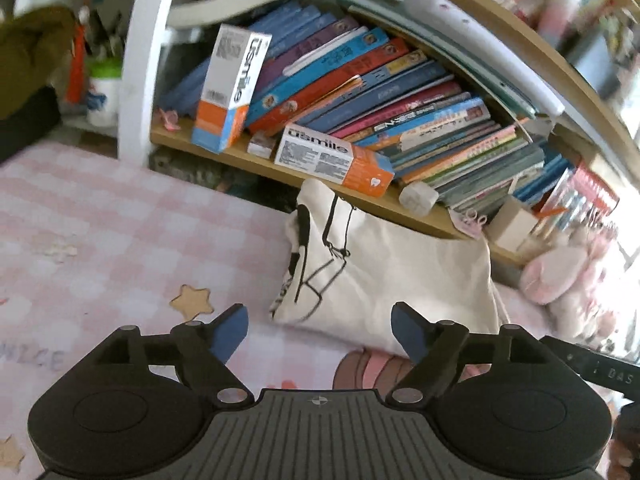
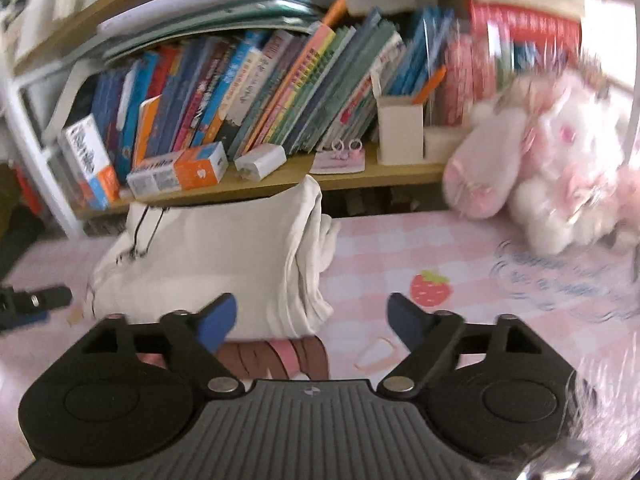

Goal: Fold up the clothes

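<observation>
One folded cream garment (image 2: 208, 256) with a black line drawing lies on the bed, near the bed's far edge, just below the bookshelf. Its folded layers show as stacked edges on its right side in the right wrist view. In the left wrist view the same garment (image 1: 384, 276) sits ahead and slightly right of the gripper.

Two grippers are in view. The left gripper (image 1: 320, 330) has its blue-padded jaws spread wide with nothing between them; it hangs above the bedsheet, apart from the garment. The right gripper (image 2: 310, 320) is also spread wide and empty, its left finger in front of the garment's near edge; whether it touches the cloth cannot be told.

Two orange, white and blue toothpaste boxes stand on the wooden shelf (image 1: 188, 142): one upright box (image 1: 232, 88) leaning on the books, one lying box (image 1: 332, 158) at the shelf's front edge. One small white block (image 1: 418, 197) lies beside the lying box. One row of leaning books (image 1: 380, 96) fills the shelf; they are too many and too blurred to count. One pink and white plush toy (image 2: 540, 172) sits at the bed's far right corner.

The bedsheet (image 1: 120, 216) is pink and white checked, printed with one strawberry (image 2: 430, 288) and stars (image 1: 192, 300). A white frame (image 1: 140, 60) borders the shelf.
</observation>
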Available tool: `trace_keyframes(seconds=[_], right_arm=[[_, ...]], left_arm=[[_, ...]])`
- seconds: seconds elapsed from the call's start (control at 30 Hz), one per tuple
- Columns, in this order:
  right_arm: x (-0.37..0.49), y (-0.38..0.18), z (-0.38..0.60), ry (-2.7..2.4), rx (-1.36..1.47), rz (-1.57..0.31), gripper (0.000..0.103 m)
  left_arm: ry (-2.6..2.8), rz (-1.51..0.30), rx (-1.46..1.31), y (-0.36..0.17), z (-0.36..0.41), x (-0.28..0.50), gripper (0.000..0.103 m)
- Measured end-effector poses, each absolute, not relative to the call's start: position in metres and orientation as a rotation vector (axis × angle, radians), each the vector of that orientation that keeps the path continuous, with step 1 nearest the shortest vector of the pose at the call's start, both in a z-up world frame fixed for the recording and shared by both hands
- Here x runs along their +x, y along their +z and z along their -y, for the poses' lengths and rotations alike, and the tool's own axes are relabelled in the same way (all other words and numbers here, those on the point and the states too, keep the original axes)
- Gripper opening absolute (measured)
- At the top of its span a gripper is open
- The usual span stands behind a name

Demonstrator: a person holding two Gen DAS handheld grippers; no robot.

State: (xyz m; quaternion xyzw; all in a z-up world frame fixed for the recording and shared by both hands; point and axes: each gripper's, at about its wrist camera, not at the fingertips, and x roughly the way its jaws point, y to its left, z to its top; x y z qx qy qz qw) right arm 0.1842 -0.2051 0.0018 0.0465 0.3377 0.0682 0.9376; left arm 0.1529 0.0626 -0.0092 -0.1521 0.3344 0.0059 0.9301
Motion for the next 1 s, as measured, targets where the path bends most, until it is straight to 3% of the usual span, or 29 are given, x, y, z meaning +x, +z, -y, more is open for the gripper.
trace_keyframes(seconds=[0.13,0.43,1.0], right_arm=[[0.16,0.003,0.201,0.158,0.023,-0.673,0.091],[0.126,0.002,0.197,0.182,-0.021,-0.655,0.099],[0.094,-0.008,0.205,0.165,0.002,-0.685,0.1]], left_arm=[[0.05,-0.661,-0.245,0.001,-0.039,0.13,0.093],[0.083,-0.655,-0.121,0.002,-0.004,0.097,0.095],[0.098,-0.673,-0.118,-0.007,0.014,0.069,0.099]])
